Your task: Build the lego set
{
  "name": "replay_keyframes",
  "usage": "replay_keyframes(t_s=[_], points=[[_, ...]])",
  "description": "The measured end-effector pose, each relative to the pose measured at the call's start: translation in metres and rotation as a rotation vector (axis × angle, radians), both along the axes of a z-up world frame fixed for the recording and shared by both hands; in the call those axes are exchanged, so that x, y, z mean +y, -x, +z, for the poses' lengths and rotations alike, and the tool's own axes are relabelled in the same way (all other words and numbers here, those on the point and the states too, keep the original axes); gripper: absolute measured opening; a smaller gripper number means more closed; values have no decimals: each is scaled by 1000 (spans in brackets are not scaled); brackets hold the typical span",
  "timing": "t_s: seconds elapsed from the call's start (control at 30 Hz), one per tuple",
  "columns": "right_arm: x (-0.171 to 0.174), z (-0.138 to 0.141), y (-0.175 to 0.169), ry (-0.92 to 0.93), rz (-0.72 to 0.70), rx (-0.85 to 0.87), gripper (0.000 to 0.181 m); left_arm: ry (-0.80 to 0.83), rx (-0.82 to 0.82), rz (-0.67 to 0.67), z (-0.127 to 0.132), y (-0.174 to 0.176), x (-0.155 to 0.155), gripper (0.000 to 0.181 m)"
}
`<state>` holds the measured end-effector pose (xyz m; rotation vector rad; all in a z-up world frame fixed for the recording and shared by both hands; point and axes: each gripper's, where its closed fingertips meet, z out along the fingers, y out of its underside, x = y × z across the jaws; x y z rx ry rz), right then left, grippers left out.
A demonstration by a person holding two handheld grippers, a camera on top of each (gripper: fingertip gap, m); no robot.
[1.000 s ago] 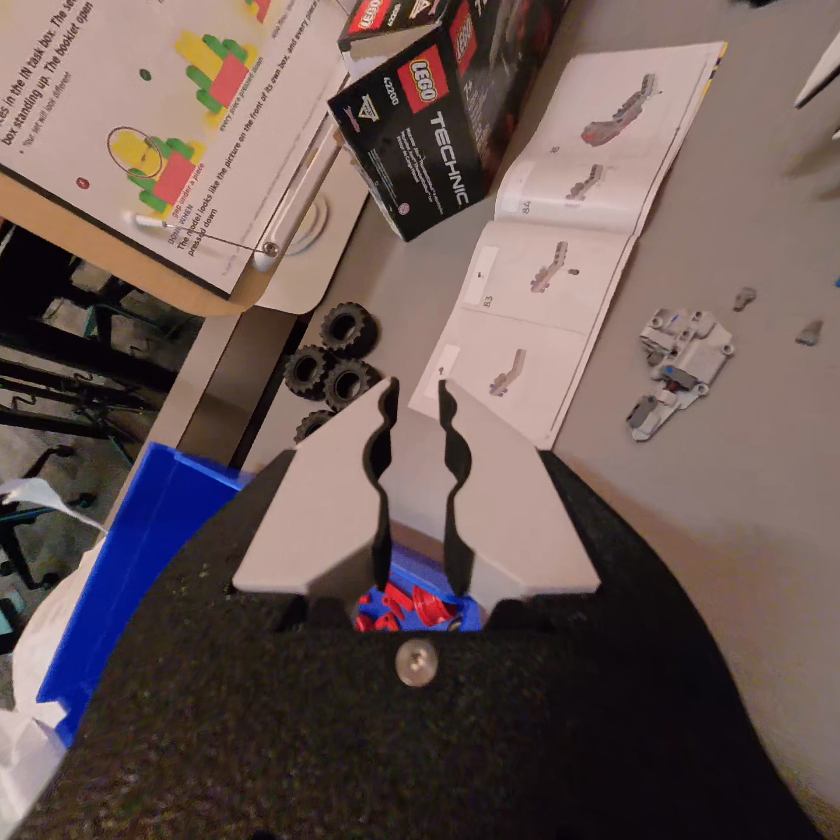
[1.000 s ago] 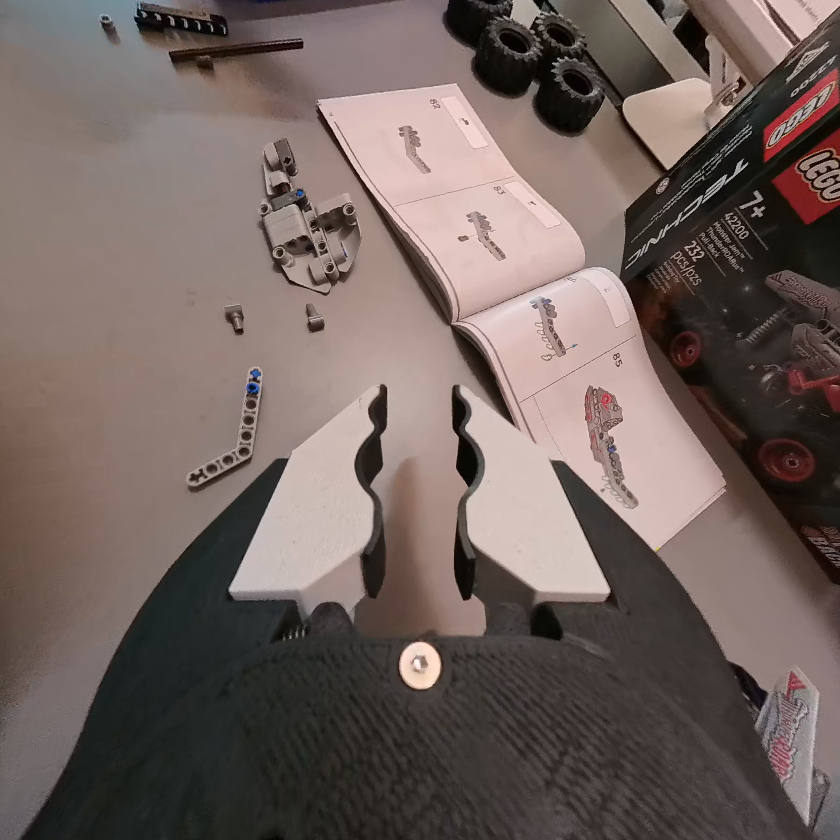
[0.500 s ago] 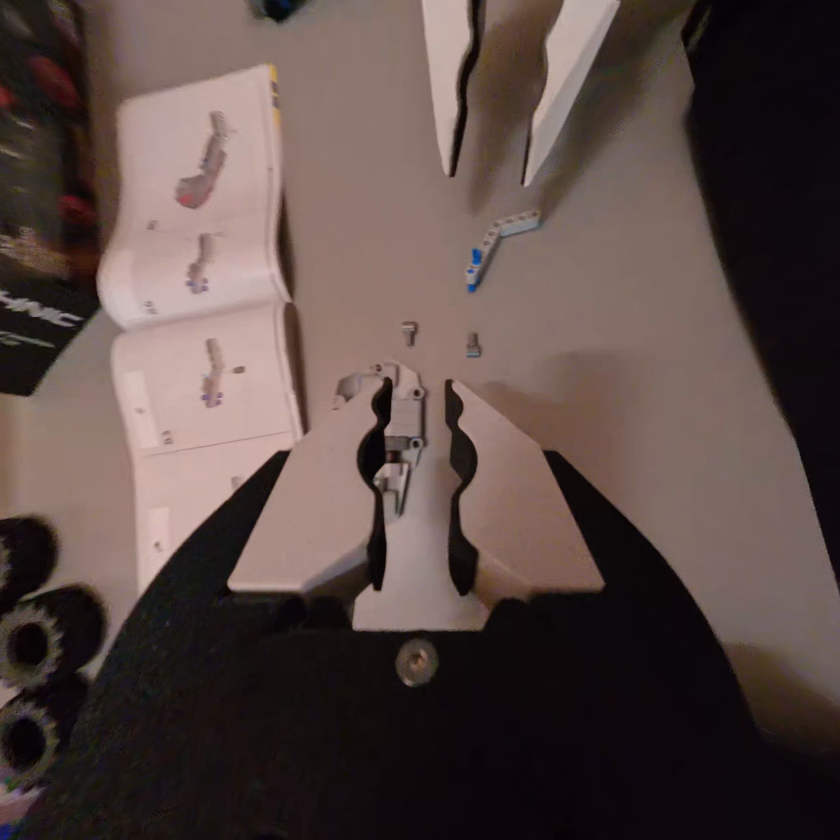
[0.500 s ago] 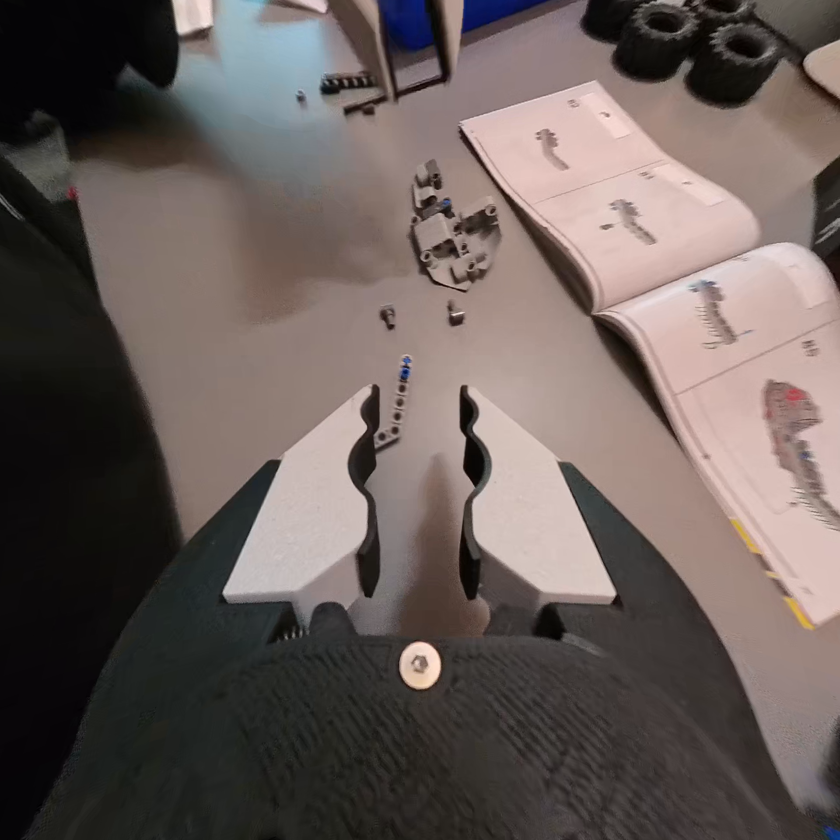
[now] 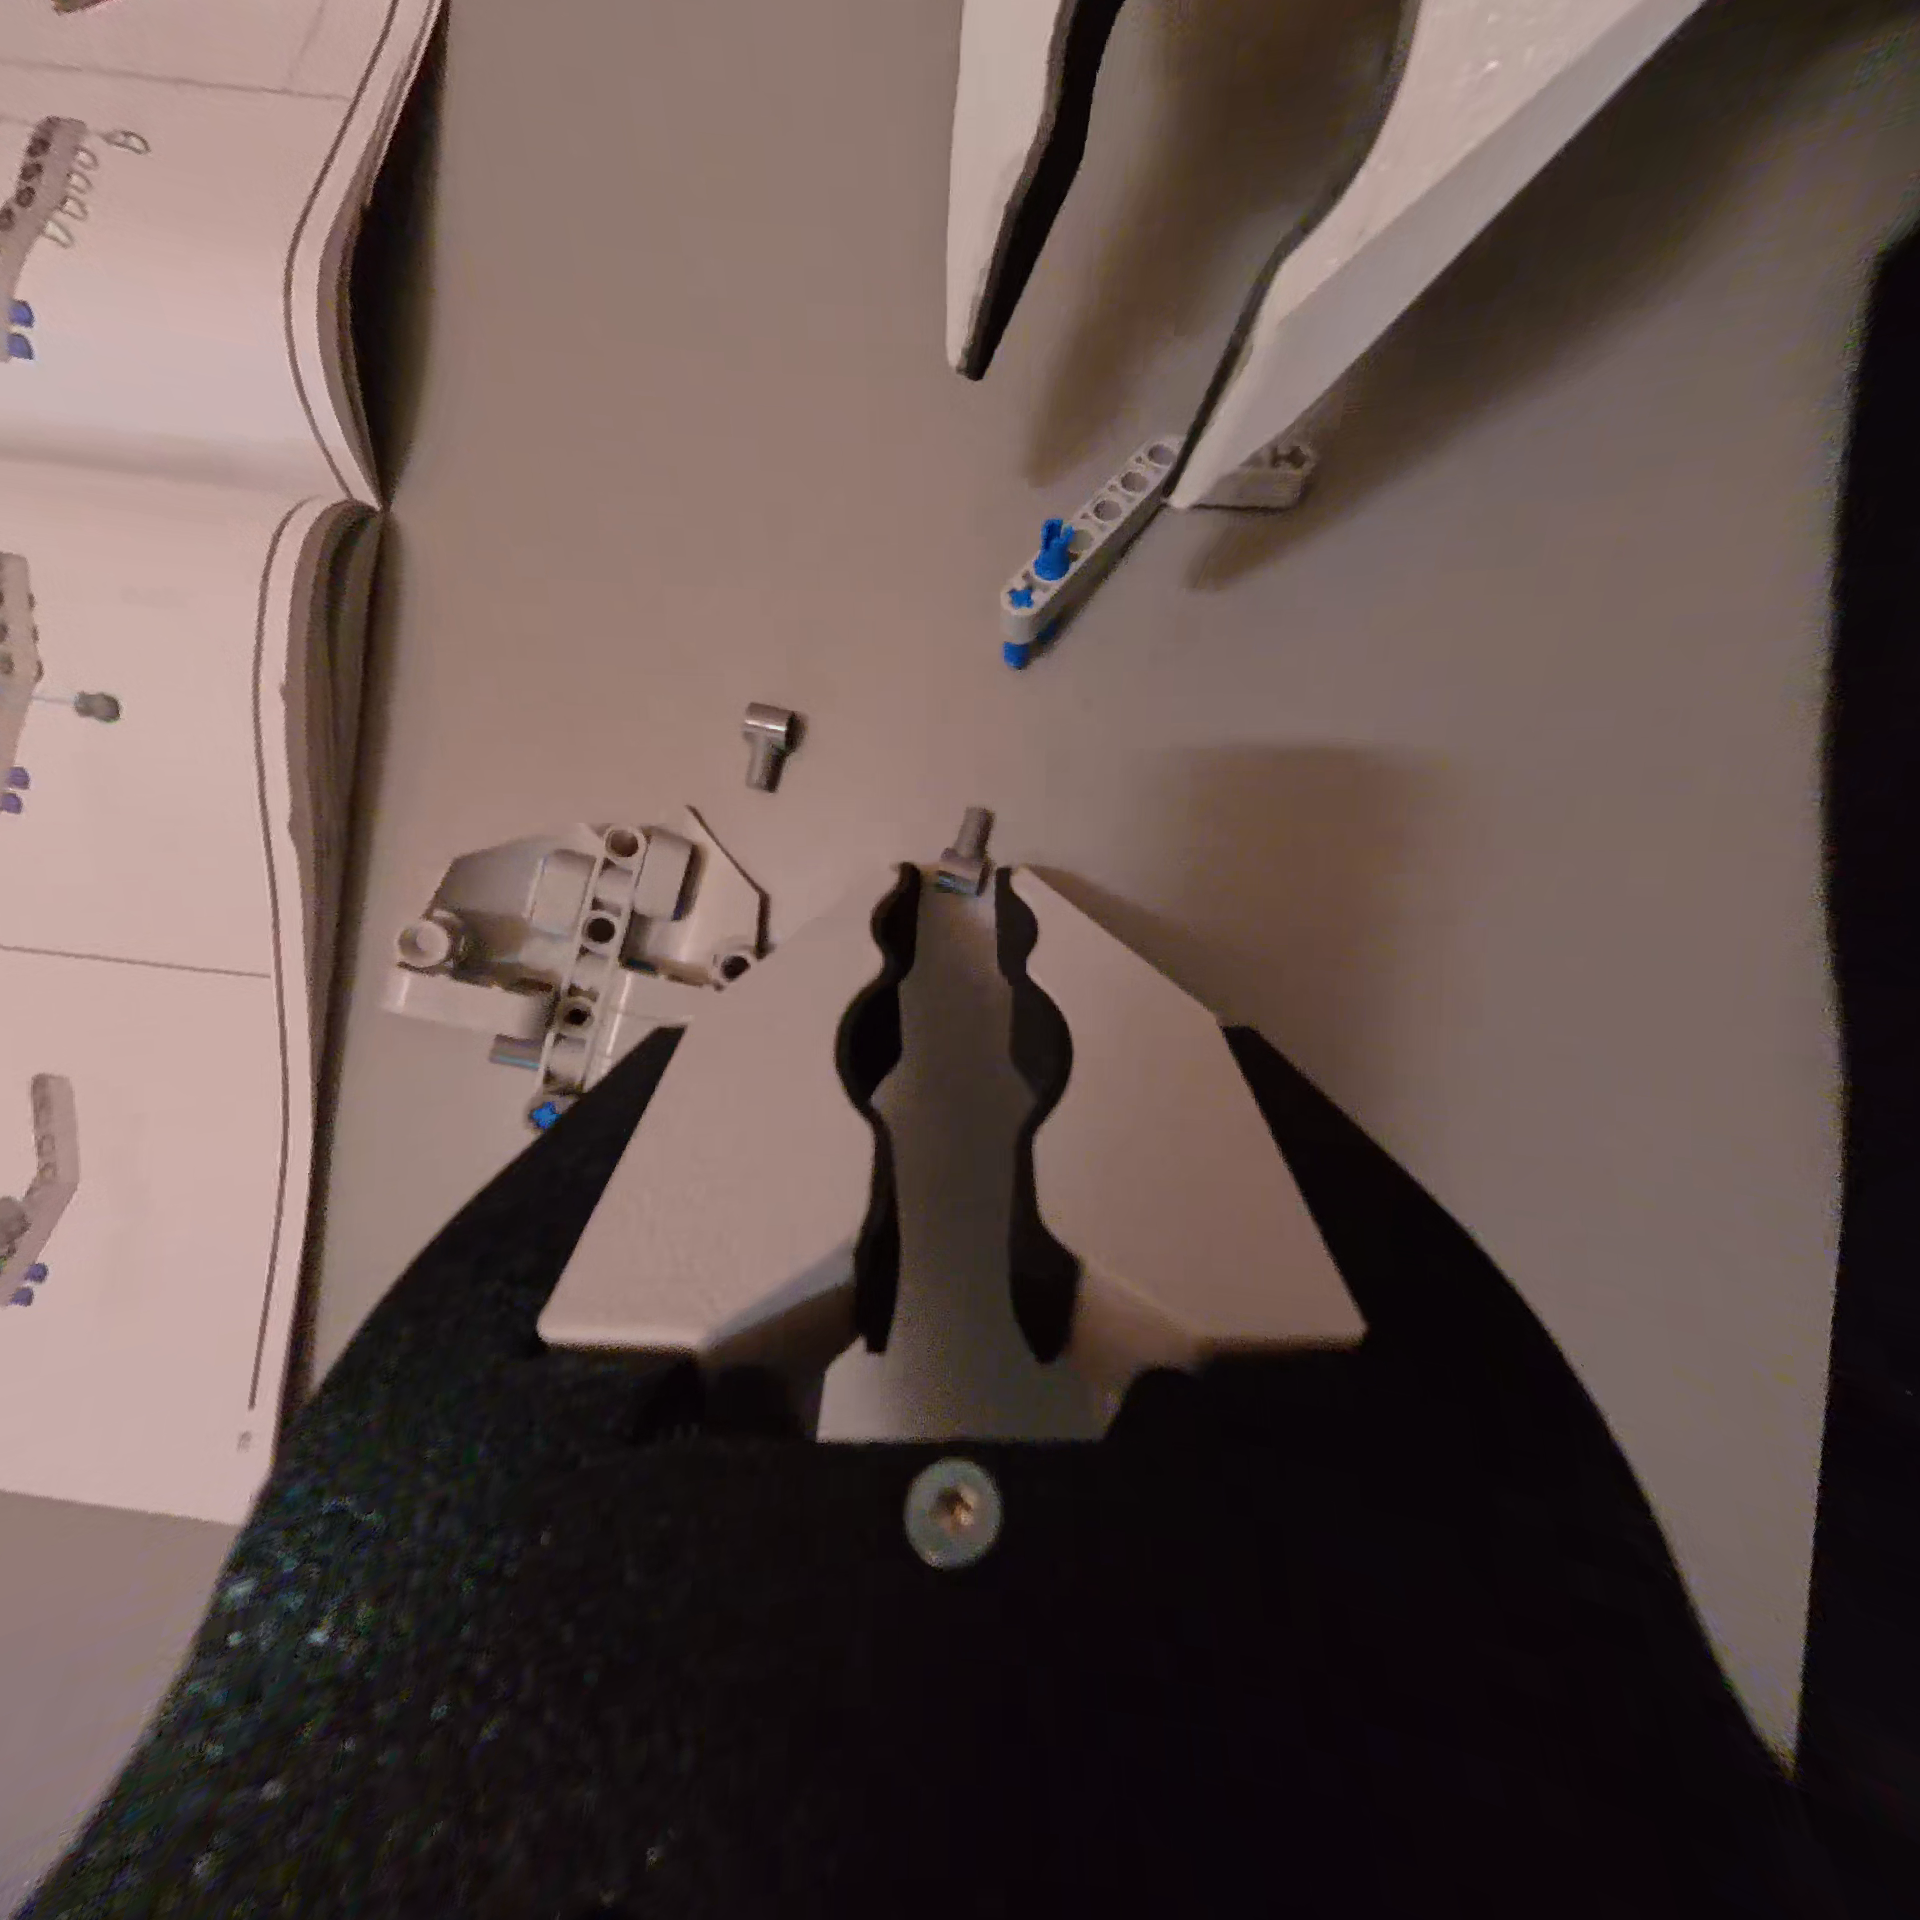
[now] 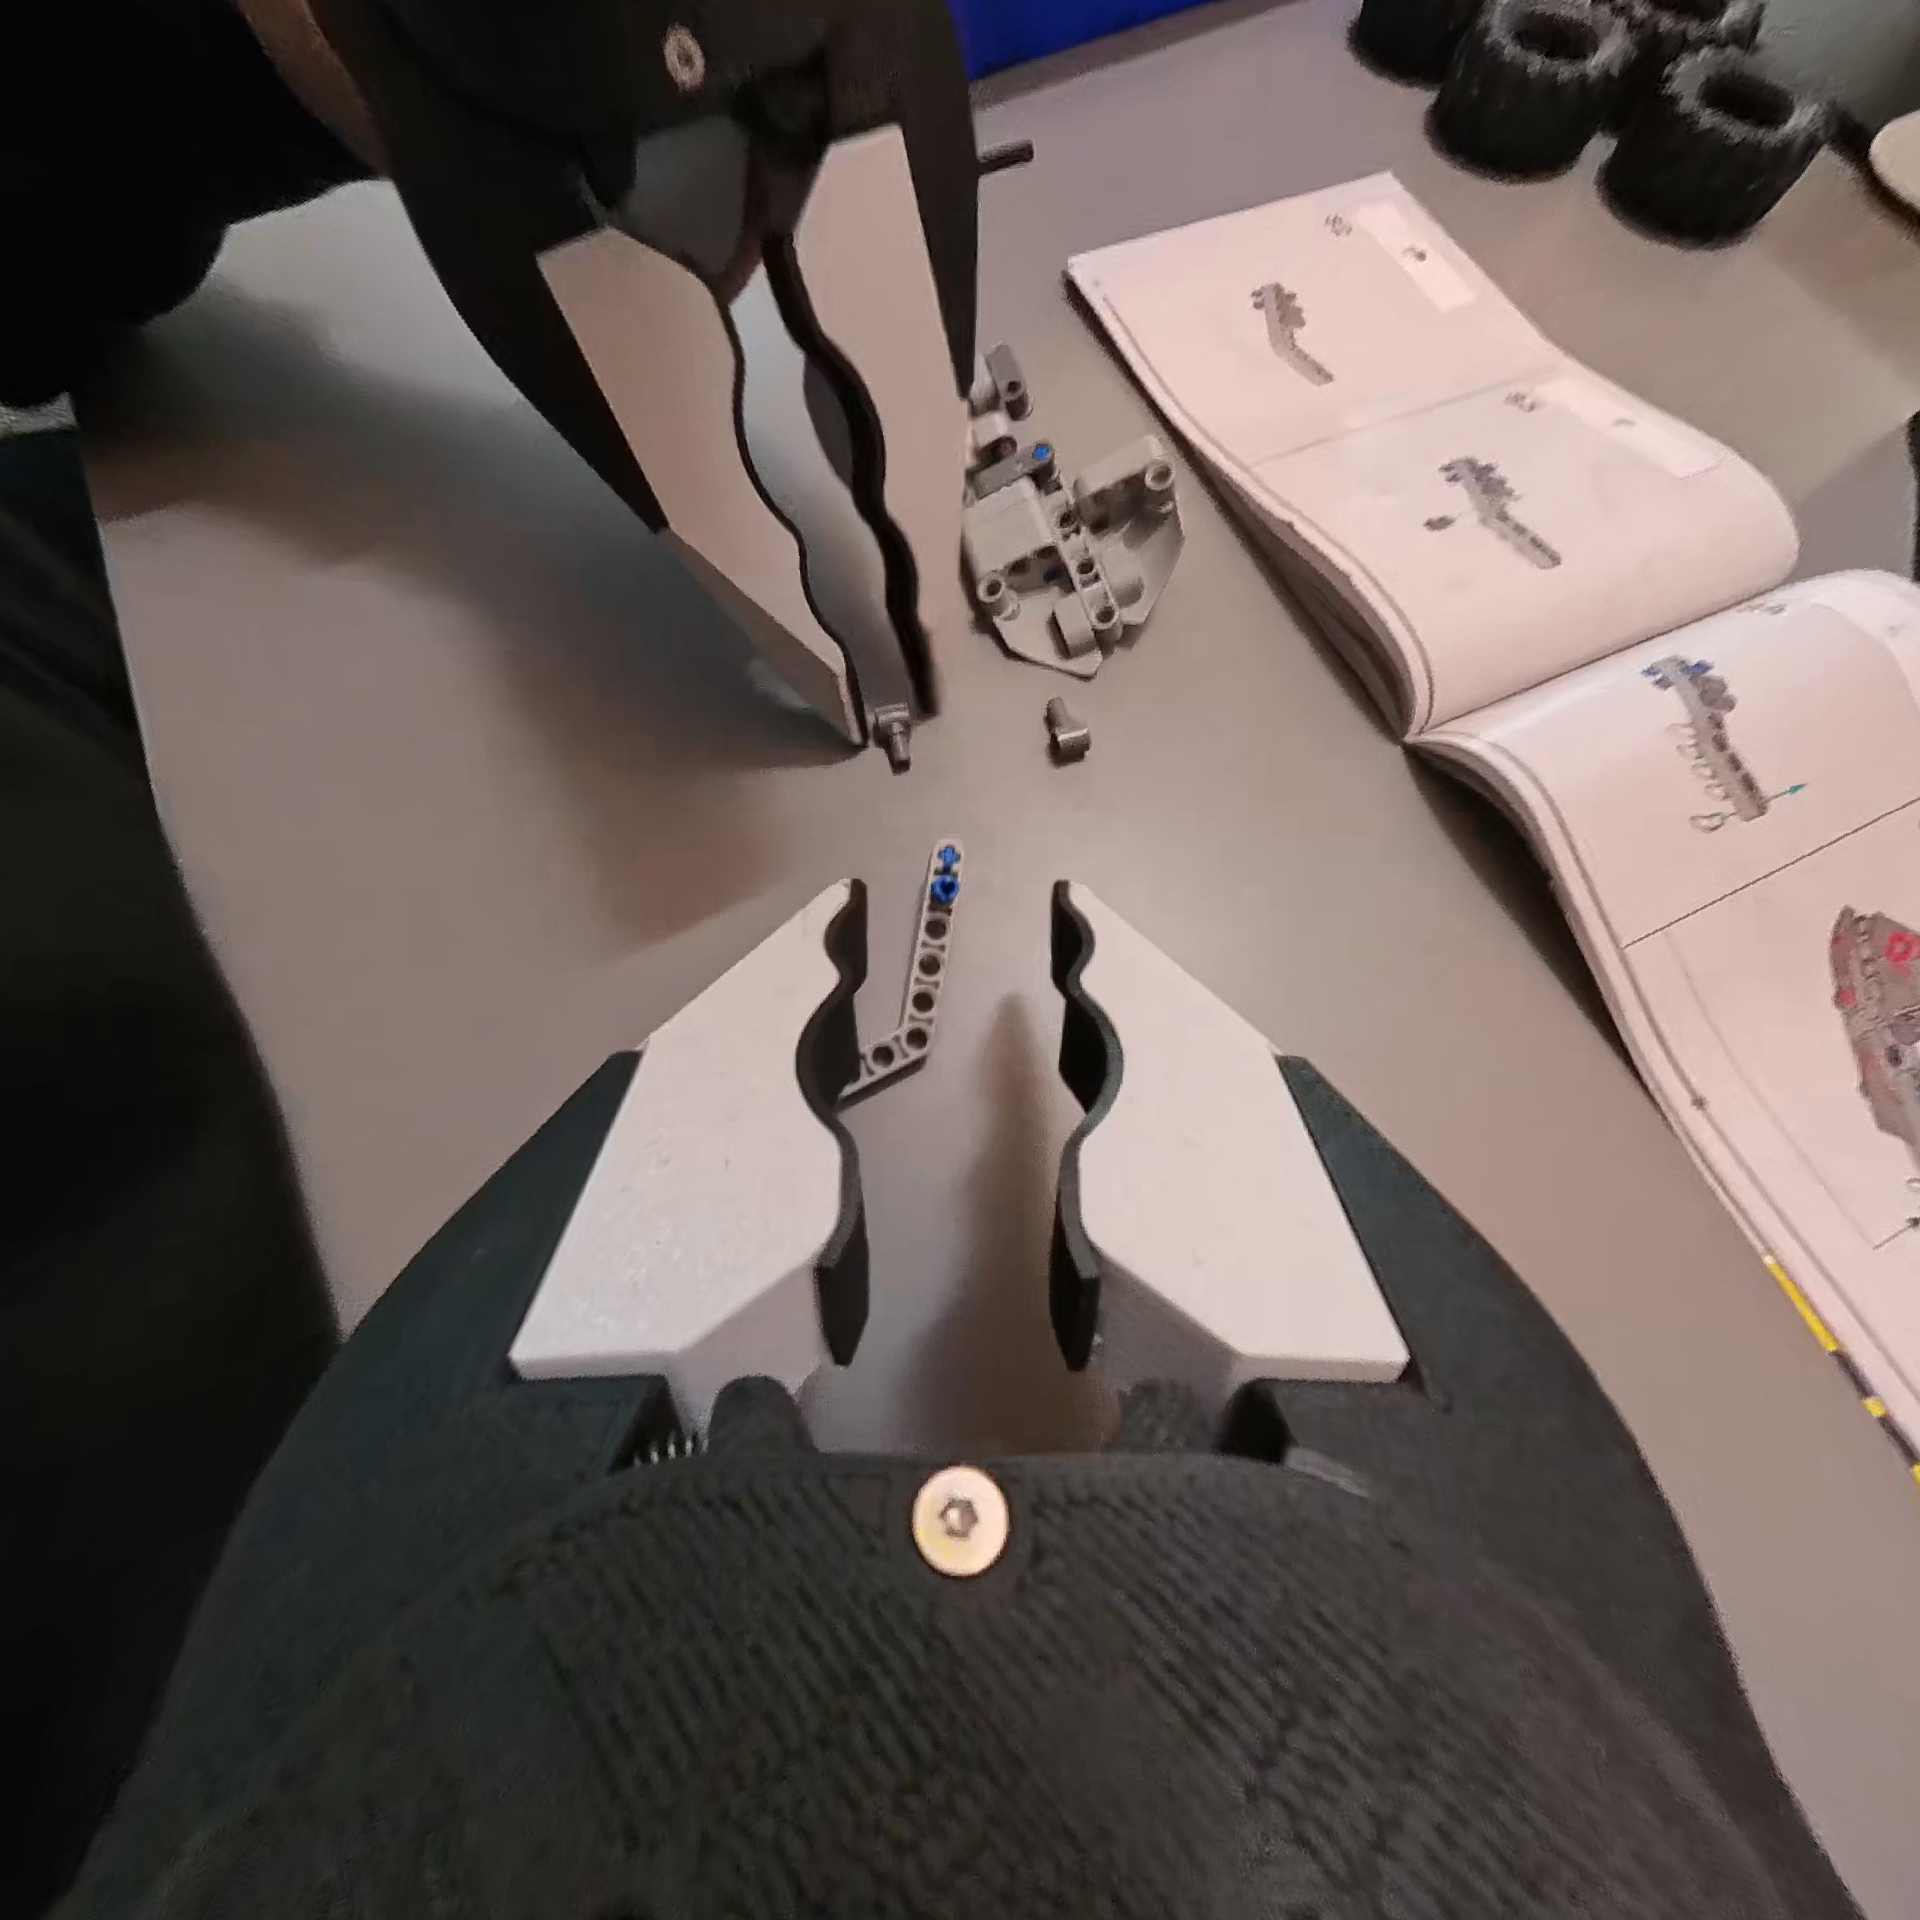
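Note:
My left gripper (image 5: 954,873) is open, its tips low on the table on either side of a small grey connector pin (image 5: 966,847); the far view shows it too (image 6: 885,722). My right gripper (image 6: 956,894) is open over a bent grey beam with blue pins (image 6: 925,977), which lies between its fingers, nearer the left one. The beam also shows in the left wrist view (image 5: 1091,530) under the right gripper's fingers (image 5: 997,208). A grey part-built assembly (image 5: 561,956) (image 6: 1070,540) and a second small grey connector (image 5: 771,743) (image 6: 1065,727) lie beside them.
The open instruction booklet (image 6: 1455,468) (image 5: 156,727) lies beside the parts. Black tyres (image 6: 1621,114) stand at the far right. A blue bin edge (image 6: 1039,42) and a black axle (image 6: 1003,156) are behind the left gripper. A dark sleeve (image 6: 104,935) fills the left side.
My left gripper swung from the bin and box to the table's middle and dropped onto the small grey pin. My right gripper moved forward and down over the bent beam.

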<state>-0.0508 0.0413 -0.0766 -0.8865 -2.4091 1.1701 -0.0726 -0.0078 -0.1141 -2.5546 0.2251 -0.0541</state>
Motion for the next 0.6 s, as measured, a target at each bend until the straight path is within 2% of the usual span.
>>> replay_keyframes(t_s=[0.03,0.17,0.4,0.5,0.6], points=[[-1,3,2,3,5,13,29,-2,6,-14,0,-2,0,5],[-7,9,4,-47,44,86,19,-49,71,-36,4,-4,1,5],[-27,16,3,-191,124,325,22,-229,215,-37,49,-7,9,5],[-24,19,-3,-209,142,315,23,-321,414,-112,71,-17,18,5],[-19,38,-11,-4,123,214,29,-301,642,-175,74,-21,22,5]])
